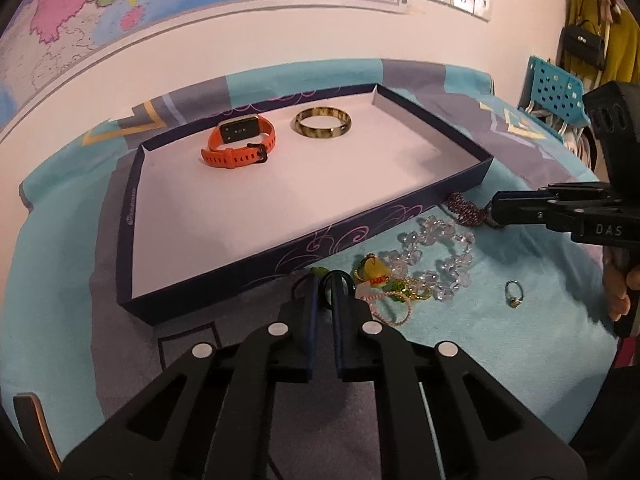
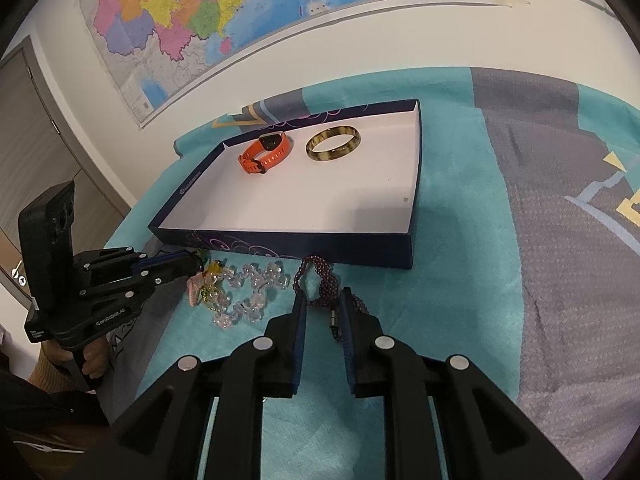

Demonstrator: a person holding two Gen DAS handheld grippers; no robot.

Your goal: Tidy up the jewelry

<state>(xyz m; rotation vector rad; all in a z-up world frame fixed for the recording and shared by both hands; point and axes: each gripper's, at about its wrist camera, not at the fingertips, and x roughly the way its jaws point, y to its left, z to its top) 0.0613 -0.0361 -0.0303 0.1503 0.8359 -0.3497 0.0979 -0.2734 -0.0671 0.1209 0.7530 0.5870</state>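
A dark blue tray (image 1: 304, 248) (image 2: 280, 242) with a white floor holds an orange watch (image 1: 240, 142) (image 2: 266, 152) and a tortoiseshell bangle (image 1: 323, 121) (image 2: 334, 143). In front of it on the cloth lie a clear crystal bracelet (image 1: 432, 256) (image 2: 252, 292), a yellow-green charm piece (image 1: 376, 272) (image 2: 208, 284), a dark red bead bracelet (image 1: 464, 208) (image 2: 320, 280) and a small ring (image 1: 513, 292). My left gripper (image 1: 325, 280) (image 2: 198, 266) is nearly shut around a thin black ring at its tips, beside the charm. My right gripper (image 2: 323, 300) (image 1: 494, 212) is open with the bead bracelet between its fingers.
The table is covered by a teal and grey cloth (image 2: 500, 240). A map (image 2: 200, 12) hangs on the wall behind. A blue perforated chair (image 1: 556, 88) and hanging bags stand at the right.
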